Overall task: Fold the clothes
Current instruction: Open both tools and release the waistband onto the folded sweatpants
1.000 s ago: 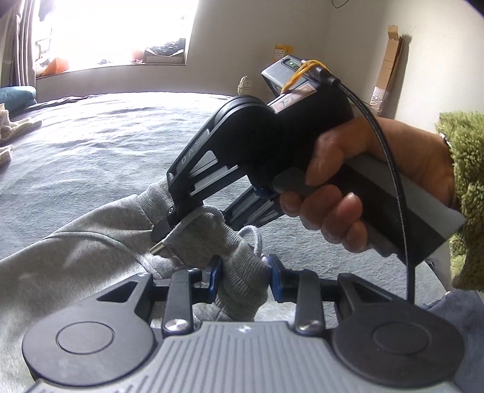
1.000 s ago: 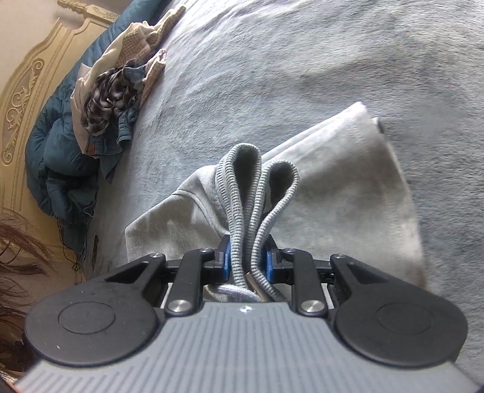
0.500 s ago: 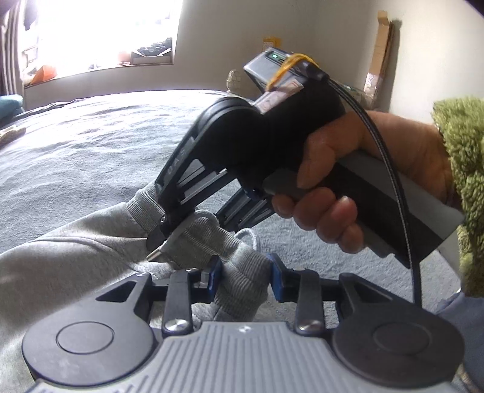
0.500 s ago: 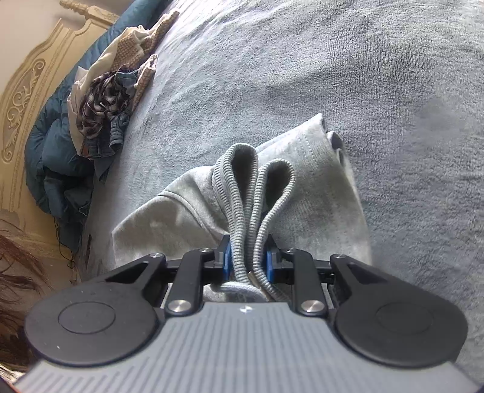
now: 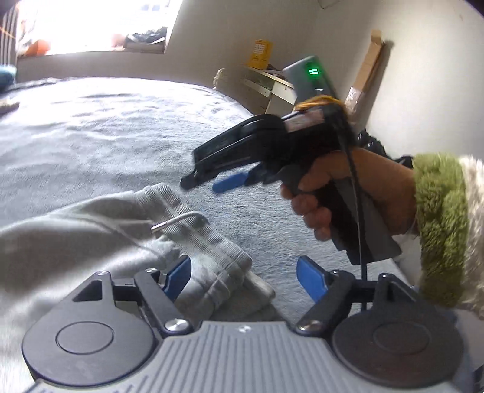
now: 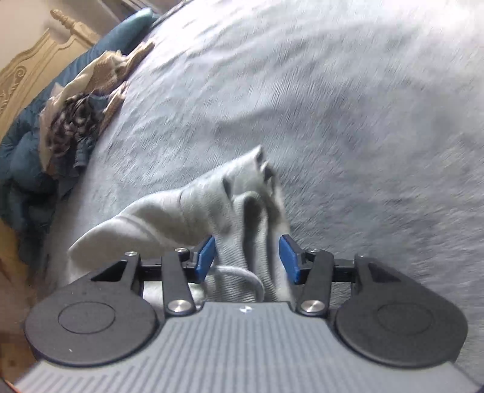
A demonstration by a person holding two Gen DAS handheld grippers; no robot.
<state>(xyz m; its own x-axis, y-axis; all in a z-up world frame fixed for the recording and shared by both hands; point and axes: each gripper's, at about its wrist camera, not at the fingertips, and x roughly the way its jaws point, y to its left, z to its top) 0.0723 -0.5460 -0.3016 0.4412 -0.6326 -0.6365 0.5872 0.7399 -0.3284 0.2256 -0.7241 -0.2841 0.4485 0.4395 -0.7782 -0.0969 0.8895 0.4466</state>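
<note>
A grey sweatshirt [image 5: 75, 229] lies folded on the grey bedspread [image 5: 106, 127]. Its ribbed hem [image 5: 211, 260] and a drawstring with a metal tip [image 5: 178, 219] rest in front of my left gripper [image 5: 245, 276], which is open, its blue pads apart over the cloth. In the right wrist view my right gripper [image 6: 246, 260] is open too, with the ribbed hem [image 6: 251, 229] lying loose between the pads. The left wrist view also shows the right gripper [image 5: 199, 184] held by a hand [image 5: 341, 193] above the bed, apart from the sweatshirt.
A heap of clothes [image 6: 81, 105] and a teal quilt [image 6: 21, 169] lie by the carved headboard [image 6: 33, 57]. A window [image 5: 90, 24], a small shelf [image 5: 272, 87] and a cardboard piece [image 5: 366, 84] stand past the bed. A green fuzzy sleeve [image 5: 438, 223] covers the wrist.
Both grippers have let go of the sweatshirt's ribbed hem and opened. The hem has dropped onto the bed, and the right gripper has risen and drawn back to the right.
</note>
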